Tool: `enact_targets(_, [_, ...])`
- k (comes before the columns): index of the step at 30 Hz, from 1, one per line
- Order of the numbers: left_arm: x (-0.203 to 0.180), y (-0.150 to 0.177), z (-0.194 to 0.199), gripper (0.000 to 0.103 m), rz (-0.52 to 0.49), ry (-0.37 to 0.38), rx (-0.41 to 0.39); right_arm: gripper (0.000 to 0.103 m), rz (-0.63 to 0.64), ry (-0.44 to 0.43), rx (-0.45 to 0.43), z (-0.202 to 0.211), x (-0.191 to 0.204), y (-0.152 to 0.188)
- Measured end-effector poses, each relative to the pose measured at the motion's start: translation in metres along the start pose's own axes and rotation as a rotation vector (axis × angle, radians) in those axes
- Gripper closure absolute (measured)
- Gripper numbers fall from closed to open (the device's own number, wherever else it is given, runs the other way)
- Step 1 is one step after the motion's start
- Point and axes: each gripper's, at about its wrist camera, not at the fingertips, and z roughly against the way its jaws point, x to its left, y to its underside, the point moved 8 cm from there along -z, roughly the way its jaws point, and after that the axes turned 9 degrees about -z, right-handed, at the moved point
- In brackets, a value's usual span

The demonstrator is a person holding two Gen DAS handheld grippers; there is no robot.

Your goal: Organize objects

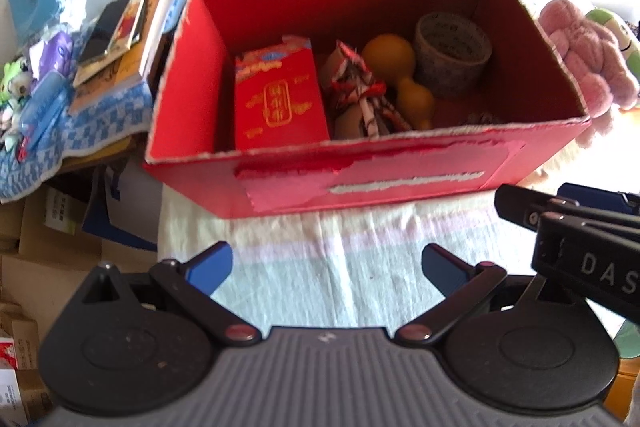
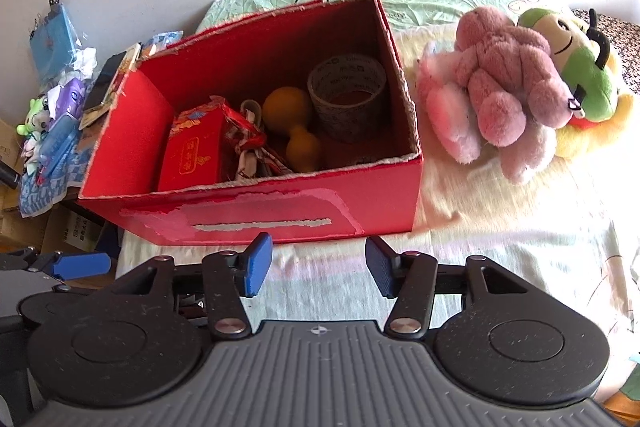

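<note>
The red box (image 2: 360, 203) is matt cardboard with torn, rough edges and a peeled paper patch on its front. Inside, the tape roll (image 2: 347, 95) looks glossy and the yellow gourd (image 2: 287, 109) smooth. The pink plush toy (image 2: 500, 83) is fuzzy cloth on a wrinkled bedsheet (image 2: 500, 227).

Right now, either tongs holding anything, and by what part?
Nothing is held. The left tongs and right tongs are both open and empty, in front of the red box and not touching it.
</note>
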Motion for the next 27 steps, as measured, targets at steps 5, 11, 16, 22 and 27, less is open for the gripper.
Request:
enact_targets(5, [0.002, -0.011, 0.017, 0.002, -0.019, -0.02, -0.053, 0.048, -0.009, -0.018, -0.025, 0.012, 0.002, -0.01])
enact_targets(11, [0.007, -0.027, 0.024, 0.002, -0.019, -0.036, -0.095, 0.048, -0.01, -0.033, -0.067, 0.021, 0.008, -0.023])
enact_targets(16, [0.012, -0.039, 0.025, 0.001, -0.012, -0.051, -0.128, 0.048, -0.009, -0.031, -0.111, 0.023, 0.012, -0.033])
enact_targets(22, [0.02, -0.051, 0.023, 0.001, -0.005, -0.08, -0.168, 0.048, -0.022, -0.022, -0.143, 0.019, 0.013, -0.043])
enact_targets(27, [0.027, -0.059, 0.02, 0.001, 0.011, -0.085, -0.187, 0.048, -0.019, 0.001, -0.176, 0.016, 0.013, -0.05])
